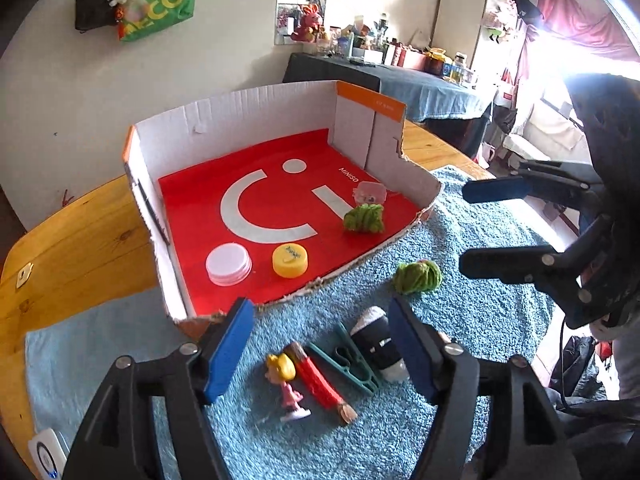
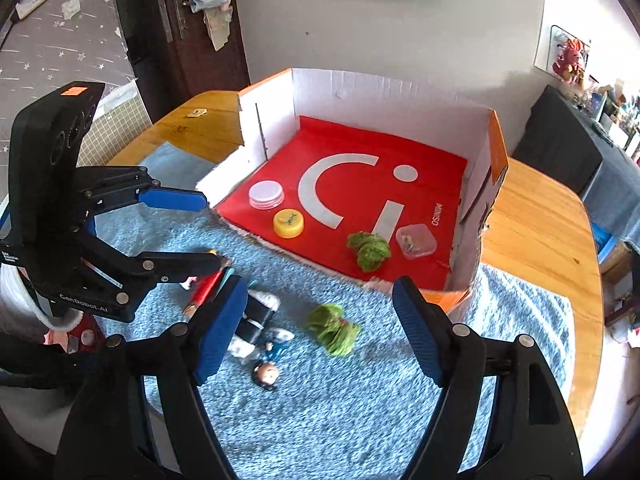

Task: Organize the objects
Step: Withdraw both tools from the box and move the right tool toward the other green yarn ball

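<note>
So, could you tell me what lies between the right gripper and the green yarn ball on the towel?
Nothing: in the right wrist view, only bare blue towel separates the open right gripper from the green yarn ball, which sits just ahead between its fingers.

Upper left of my left view hangs a green shopping bag [image 1: 160,0]; a cluttered dark side table [image 1: 384,76] stands upper right.

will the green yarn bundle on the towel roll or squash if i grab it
The green yarn bundle looks soft and loosely wound, so it will probably squash between the pads. It seems light. Its lumpy shape and the shaggy blue towel should keep it from rolling.
</note>
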The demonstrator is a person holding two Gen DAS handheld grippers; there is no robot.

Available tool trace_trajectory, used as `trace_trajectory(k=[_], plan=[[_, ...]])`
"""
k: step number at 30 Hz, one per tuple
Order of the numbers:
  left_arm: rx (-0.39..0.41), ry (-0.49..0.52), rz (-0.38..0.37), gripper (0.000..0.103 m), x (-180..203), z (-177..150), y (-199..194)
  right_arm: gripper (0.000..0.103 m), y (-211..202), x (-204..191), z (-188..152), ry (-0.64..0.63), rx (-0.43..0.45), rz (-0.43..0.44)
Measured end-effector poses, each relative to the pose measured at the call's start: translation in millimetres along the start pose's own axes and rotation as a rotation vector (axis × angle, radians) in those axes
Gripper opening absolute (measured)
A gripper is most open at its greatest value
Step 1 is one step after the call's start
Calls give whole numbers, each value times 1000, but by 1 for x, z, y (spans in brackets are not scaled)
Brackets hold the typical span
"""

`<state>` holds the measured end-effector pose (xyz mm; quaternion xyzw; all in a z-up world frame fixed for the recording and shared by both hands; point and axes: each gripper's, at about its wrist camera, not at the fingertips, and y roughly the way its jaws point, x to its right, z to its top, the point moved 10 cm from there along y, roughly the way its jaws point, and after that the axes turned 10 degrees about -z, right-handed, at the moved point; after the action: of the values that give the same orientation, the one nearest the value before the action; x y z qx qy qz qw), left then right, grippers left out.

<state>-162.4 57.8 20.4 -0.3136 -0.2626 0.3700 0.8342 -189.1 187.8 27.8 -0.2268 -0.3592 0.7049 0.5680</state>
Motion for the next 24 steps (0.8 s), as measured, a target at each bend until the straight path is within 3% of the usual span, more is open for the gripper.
trace_trajectory(k=[18,24], plan=[[81,-93,102,87,-4,-54,-15,83,-2,-19,-56,125,70,-36],[90,-160,80,88,-10,-70,-10,83,3,-21,-71,190,104,-56]])
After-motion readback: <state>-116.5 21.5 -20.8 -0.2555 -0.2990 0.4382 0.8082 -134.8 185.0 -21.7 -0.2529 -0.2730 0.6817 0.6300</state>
